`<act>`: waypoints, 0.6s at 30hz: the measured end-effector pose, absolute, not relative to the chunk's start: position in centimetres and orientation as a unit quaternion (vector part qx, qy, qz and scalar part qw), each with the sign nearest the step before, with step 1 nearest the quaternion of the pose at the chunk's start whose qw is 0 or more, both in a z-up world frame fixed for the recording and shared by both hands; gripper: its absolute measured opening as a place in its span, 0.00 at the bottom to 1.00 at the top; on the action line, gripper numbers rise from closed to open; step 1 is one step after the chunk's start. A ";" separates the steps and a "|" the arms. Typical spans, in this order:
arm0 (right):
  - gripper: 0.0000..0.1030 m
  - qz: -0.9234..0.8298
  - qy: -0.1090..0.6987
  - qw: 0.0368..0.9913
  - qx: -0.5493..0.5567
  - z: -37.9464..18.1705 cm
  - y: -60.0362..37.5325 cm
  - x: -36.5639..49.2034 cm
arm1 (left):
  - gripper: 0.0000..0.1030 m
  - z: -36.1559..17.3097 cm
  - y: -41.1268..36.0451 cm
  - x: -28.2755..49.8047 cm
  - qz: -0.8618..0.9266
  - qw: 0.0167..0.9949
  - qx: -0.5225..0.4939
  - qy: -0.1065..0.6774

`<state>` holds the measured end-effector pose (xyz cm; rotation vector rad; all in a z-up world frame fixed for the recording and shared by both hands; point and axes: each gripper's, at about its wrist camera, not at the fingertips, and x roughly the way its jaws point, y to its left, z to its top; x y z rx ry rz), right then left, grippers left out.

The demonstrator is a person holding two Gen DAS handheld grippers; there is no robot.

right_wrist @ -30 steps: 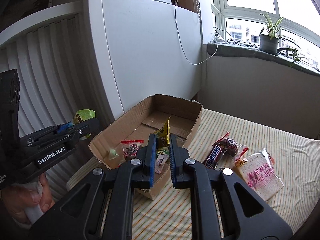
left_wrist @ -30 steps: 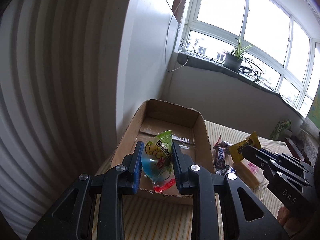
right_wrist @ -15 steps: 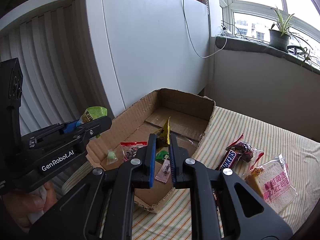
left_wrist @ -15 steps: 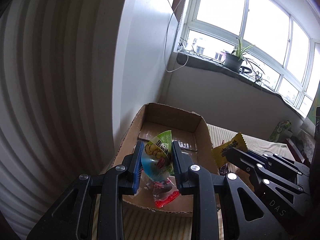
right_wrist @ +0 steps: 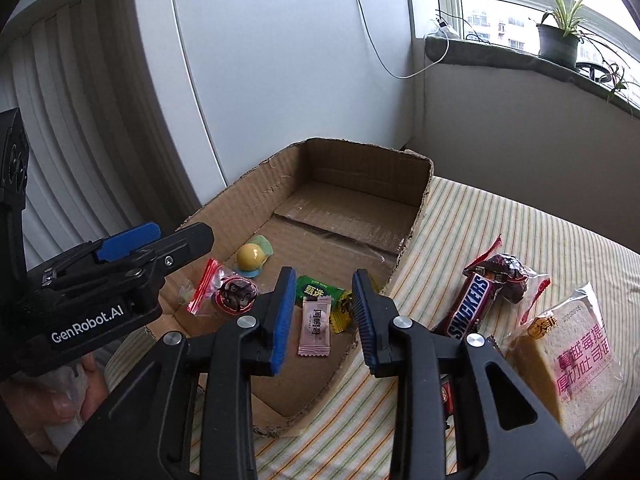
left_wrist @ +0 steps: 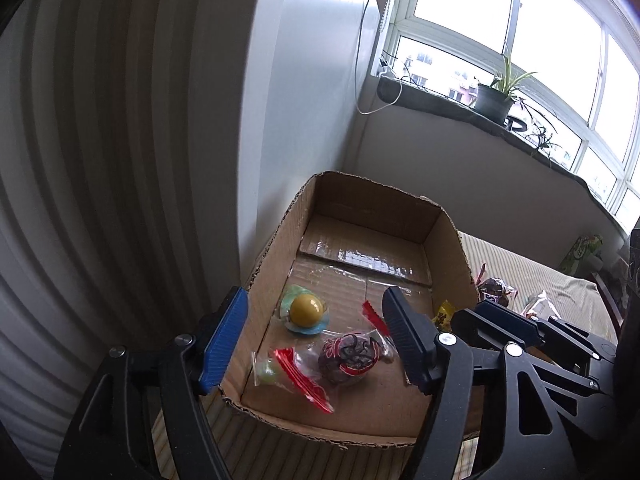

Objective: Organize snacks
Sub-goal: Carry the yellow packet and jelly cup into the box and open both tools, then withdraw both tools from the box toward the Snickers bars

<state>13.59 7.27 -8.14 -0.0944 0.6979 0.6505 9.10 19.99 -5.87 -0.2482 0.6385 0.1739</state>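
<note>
Daylit bay window (left_wrist: 500,28), potted plant (right_wrist: 558,36) on sill, white wall (right_wrist: 288,60), striped tablecloth (right_wrist: 480,220).

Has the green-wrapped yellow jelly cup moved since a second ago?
Yes: it dropped from between the left gripper's just-opened fingers onto the cardboard box floor, jelly cup beside the box's left wall.

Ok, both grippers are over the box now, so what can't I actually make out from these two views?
- Yellow packet in the cardboard box: right wrist view, mostly hidden behind a finger of the right gripper.
- Red-and-black packet on the striped cloth: right wrist view, mostly covered by the gripper frame.
- Snacks right of the box: left wrist view, blocked by the right gripper.
- Sliced bread pack: cut off at the frame edge.
</note>
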 end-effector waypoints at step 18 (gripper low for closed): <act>0.57 0.314 0.311 0.896 -0.034 -6.8 5.6 10.2 | 0.68 -4.0 20.1 7.1 0.091 0.942 -0.123 0.299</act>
